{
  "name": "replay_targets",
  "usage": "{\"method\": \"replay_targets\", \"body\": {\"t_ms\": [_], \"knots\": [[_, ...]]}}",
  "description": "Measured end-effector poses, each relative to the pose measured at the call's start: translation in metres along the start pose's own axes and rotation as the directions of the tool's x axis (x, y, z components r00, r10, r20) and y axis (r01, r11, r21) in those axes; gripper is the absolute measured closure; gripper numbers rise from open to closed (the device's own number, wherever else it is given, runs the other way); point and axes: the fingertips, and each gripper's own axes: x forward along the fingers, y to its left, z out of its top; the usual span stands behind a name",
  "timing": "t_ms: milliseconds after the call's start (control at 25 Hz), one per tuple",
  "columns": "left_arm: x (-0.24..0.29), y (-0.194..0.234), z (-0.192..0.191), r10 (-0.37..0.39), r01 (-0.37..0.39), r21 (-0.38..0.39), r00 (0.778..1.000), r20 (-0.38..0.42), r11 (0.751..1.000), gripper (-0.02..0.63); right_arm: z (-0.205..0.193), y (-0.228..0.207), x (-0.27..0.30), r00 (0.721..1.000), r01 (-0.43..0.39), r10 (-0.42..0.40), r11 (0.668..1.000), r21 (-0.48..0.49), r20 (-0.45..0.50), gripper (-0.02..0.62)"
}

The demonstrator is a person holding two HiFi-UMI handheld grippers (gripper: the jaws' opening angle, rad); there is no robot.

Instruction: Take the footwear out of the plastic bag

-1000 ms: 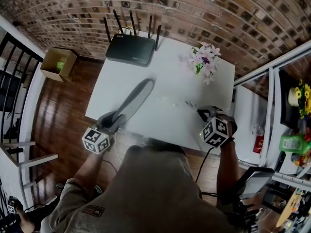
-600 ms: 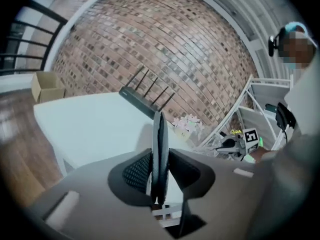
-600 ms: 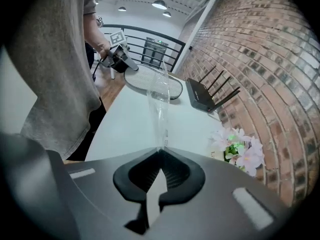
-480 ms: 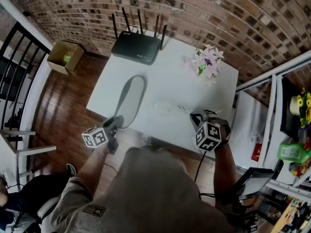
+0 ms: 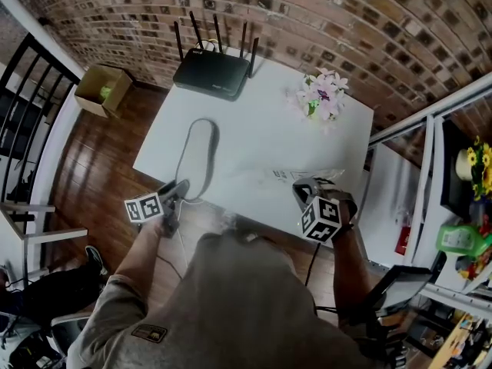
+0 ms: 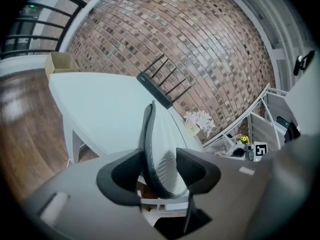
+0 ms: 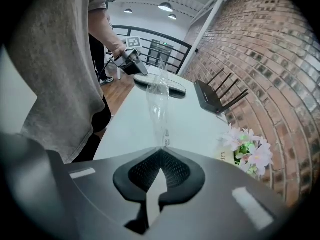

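Left claw (image 6: 159, 170): the jaws have just been opening and now stand well apart. The heel end of the footwear (image 5: 197, 154) sits between the pads, which do not appear to press on it. The footwear is a long, flat grey piece lying on the left half of the white worktop (image 5: 261, 121), toe towards the router (image 5: 211, 74), and it is outside the bag. Judgement: it is light, thin and somewhat flexible, and the textured face should give the pads purchase. Hold is best taken across the heel edge, or at the narrow waist if sag is to be limited. To its right, near the front edge, lies the plastic bag (image 5: 270, 177), a clear, limp film. It is judged slippery, easily torn and apparently empty, so removal looks complete. Right claw (image 7: 159, 173): the jaws are closed tight on a fold of that film, which rises from them in the right gripper view.
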Motion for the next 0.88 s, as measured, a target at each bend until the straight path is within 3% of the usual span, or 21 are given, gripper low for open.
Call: {"method": "replay_targets", "body": {"t_ms": [200, 320, 520, 720, 880], "knots": [[0.002, -0.002, -0.003, 0.019, -0.018, 0.075, 1.0, -0.015, 0.997, 0.398, -0.004, 0.002, 0.001, 1.0, 0.002, -0.002, 1.0, 0.003, -0.003, 0.583], [0.003, -0.004, -0.004, 0.037, -0.033, 0.134, 0.999, -0.032, 0.99, 0.345, -0.005, 0.003, 0.003, 1.0, 0.005, -0.005, 1.0, 0.009, -0.002, 0.583], [-0.003, -0.004, -0.002, 0.103, -0.085, 0.286, 0.994, -0.048, 0.955, 0.305, -0.002, 0.005, 0.007, 1.0, 0.025, -0.025, 0.999, 0.025, 0.003, 0.583], [-0.021, -0.009, 0.017, 0.17, -0.18, 0.414, 0.983, 0.062, 0.892, 0.306, 0.003, 0.012, 0.013, 0.999, 0.044, -0.045, 0.998, 0.038, 0.013, 0.581], [-0.034, -0.043, 0.033, 0.085, -0.156, 0.466, 0.982, 0.169, 0.871, 0.384, 0.004, 0.021, 0.023, 0.998, 0.056, -0.056, 0.998, 0.042, 0.014, 0.581]]}}
